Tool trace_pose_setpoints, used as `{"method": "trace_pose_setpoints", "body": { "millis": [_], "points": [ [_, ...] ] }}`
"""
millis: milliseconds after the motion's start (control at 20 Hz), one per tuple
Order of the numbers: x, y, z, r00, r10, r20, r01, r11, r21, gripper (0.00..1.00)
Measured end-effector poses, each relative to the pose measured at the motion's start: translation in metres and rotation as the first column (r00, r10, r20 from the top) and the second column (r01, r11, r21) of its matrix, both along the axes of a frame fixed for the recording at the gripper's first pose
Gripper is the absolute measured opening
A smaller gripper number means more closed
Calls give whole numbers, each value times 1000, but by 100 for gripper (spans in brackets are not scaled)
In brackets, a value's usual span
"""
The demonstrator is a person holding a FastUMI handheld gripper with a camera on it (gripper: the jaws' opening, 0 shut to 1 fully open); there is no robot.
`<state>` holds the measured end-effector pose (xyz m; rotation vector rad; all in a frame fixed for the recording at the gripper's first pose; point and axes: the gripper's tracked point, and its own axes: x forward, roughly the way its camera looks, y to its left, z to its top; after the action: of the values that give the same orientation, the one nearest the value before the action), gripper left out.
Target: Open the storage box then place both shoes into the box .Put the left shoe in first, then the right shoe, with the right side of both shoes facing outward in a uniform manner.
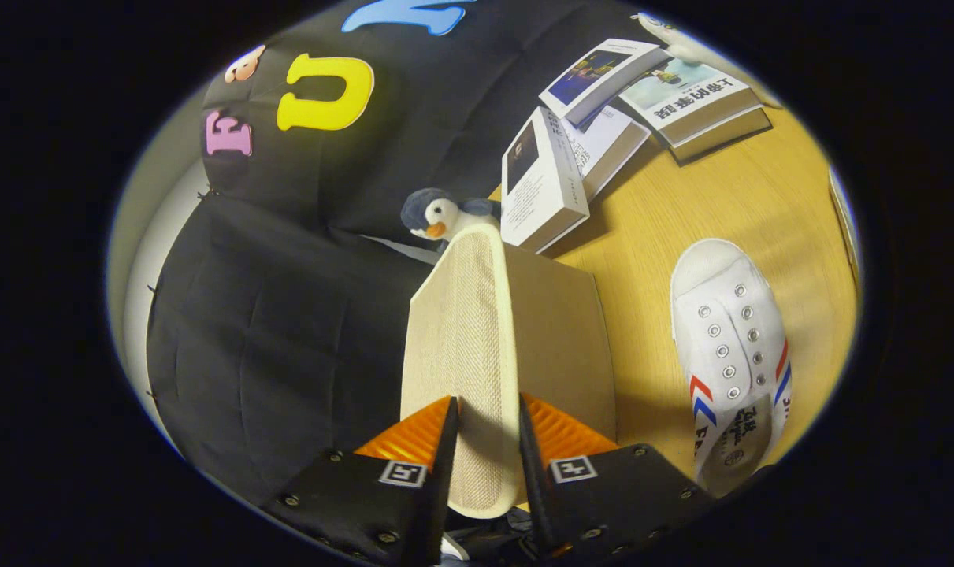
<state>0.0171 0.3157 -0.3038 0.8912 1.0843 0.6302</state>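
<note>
**Jaws clamped on lid**

The beige fabric box lid (477, 346) is pinched edge-on between both jaws of the gripper (488, 413) and held raised. One white sneaker (733, 354) is seen on the desk (681, 213) beside it. Toy penguin (439, 214) and books (603, 126) are seen beyond.

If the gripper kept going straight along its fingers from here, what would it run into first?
The gripper is already shut on the beige box lid, held edge-on between its fingers. Pushing on would just drive the lid forward; beyond its far edge sits the toy penguin, probably next, though depth is unclear.
</note>
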Motion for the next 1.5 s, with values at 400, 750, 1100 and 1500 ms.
{"method": "trace_pose_setpoints", "body": {
  "millis": [400,750,1100,1500],
  "points": [
    [-8,18,80,990,83,111,-92,993,80,18],
    [-18,67,137,953,201,228,-225,971,81,18],
    [-25,129,178,939,256,228,-293,945,146,19],
    [-37,221,180,947,294,126,-314,930,192,18]
  ]
}}
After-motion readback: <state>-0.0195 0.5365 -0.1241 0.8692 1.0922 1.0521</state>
